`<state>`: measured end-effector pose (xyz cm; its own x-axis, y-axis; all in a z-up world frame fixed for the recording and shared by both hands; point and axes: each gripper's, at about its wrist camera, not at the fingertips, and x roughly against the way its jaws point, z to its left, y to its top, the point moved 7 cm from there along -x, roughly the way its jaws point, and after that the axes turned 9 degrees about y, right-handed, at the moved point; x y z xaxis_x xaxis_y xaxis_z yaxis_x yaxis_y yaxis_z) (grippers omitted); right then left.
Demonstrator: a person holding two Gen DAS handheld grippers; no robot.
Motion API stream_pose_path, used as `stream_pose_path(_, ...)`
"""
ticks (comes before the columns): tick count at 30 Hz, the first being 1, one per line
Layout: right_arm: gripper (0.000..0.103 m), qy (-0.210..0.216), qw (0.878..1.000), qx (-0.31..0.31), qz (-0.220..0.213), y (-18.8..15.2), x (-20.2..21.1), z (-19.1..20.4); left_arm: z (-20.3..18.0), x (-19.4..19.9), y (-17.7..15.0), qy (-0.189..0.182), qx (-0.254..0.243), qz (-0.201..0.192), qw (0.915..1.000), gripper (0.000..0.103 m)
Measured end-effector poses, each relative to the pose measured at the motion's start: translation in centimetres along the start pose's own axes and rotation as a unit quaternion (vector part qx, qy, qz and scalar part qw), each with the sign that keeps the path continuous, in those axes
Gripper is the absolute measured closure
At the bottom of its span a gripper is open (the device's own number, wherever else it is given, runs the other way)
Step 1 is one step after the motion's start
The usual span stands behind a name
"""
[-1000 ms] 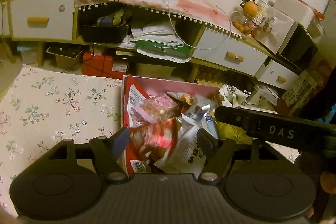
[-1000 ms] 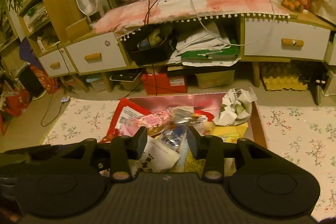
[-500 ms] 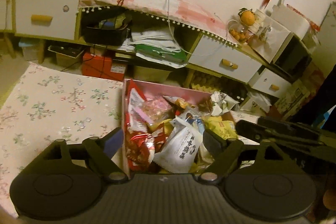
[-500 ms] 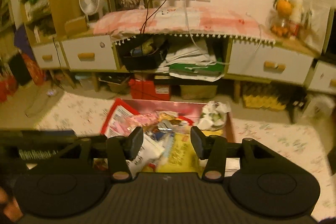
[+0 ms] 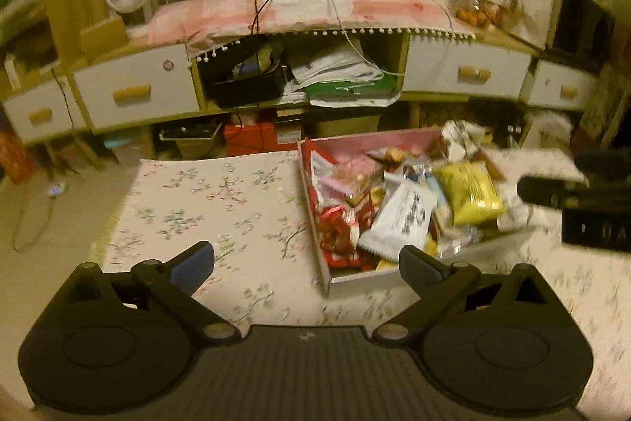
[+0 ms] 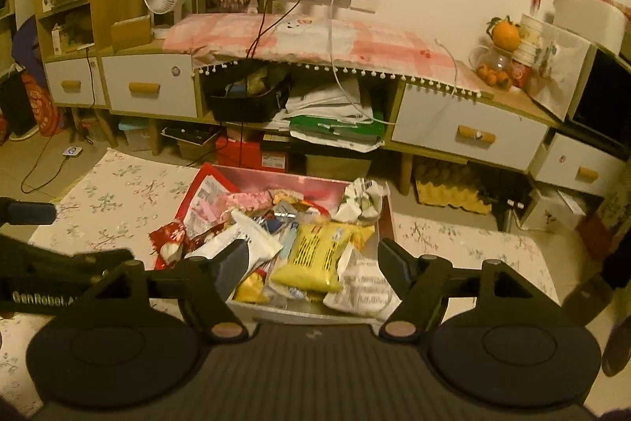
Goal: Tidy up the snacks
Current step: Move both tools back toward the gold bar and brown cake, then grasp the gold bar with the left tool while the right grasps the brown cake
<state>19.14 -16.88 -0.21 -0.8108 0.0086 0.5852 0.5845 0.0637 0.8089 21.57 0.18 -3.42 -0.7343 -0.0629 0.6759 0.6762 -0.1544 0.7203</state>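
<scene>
I am looking down at a low table under a floral cloth [image 5: 221,200]. On it sits an open box [image 5: 394,273] with pink inner walls, heaped with snack packets, in the middle right of the left wrist view and the lower middle of the right wrist view. The packets lie loose and overlapping, some tipped over the rim, so I judge the sorting is not finished.

A white packet [image 5: 402,219] lies slanted on top of the heap. A yellow packet [image 6: 315,259] lies just beside it, also on top. A red packet [image 6: 169,243] hangs over the box's left edge in the right wrist view. A crumpled white wrapper [image 6: 361,200] sits at the far corner.

My left gripper [image 5: 305,259] hovers above the cloth and the box's near left corner. Its jaws are spreading and already stand very wide. Nothing is between them and they touch nothing.

My right gripper [image 6: 313,265] hovers over the near end of the box. Its jaws are also opening, about half spread. The white and yellow packets show in the gap, but the fingers do not press on either. Both are empty, so I judge they are positioned for a fresh pick.

A cabinet [image 6: 465,133] with white drawers fills the top of both views.
</scene>
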Motion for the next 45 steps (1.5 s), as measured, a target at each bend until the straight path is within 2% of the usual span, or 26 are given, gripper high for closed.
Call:
stream_pose_path(5,0.030,0.005,1.000,-0.016,0.006,-0.8,1.1,0.1,0.2,2.6,-1.3,-0.004,-0.031,-0.015,0.9994,0.000)
stream_pose_path(10,0.024,0.011,1.000,-0.018,0.013,-1.9,2.5,0.6,0.4,3.2,-2.9,-0.020,-0.032,-0.001,0.9993,0.000)
stream_pose_path(12,0.020,0.012,1.000,-0.011,0.017,-2.4,2.9,0.9,0.2,3.2,-3.5,-0.031,-0.032,0.007,0.9990,0.000)
stream_pose_path(16,0.004,0.010,1.000,0.001,0.027,-3.5,3.2,1.0,0.0,2.7,-4.3,-0.051,-0.022,0.027,0.9981,0.000)
stream_pose_path(18,0.001,0.011,0.999,0.013,0.037,-4.2,2.9,1.2,-0.1,2.0,-4.6,-0.060,-0.014,0.045,0.9971,0.000)
stream_pose_path(23,0.000,0.014,0.998,0.012,0.065,-5.5,1.8,0.9,-0.9,0.8,-5.5,-0.076,-0.017,0.075,0.9941,0.000)
stream_pose_path(29,0.000,0.031,0.991,-0.036,0.126,-7.6,-0.1,0.0,-2.0,-1.0,-6.8,-0.070,-0.047,0.101,0.9913,0.000)
stream_pose_path(40,0.000,0.038,0.989,-0.032,0.142,-8.0,-0.5,0.1,-4.3,-3.3,-9.2,-0.066,-0.124,0.114,0.9835,0.001)
stream_pose_path(43,0.000,0.039,0.988,-0.022,0.145,-8.1,-0.6,0.4,-4.6,-3.6,-9.6,-0.059,-0.141,0.106,0.9826,0.006)
stream_pose_path(45,0.000,0.037,0.989,-0.019,0.145,-8.1,-0.6,0.3,-4.8,-3.9,-9.8,-0.059,-0.142,0.106,0.9825,0.017)
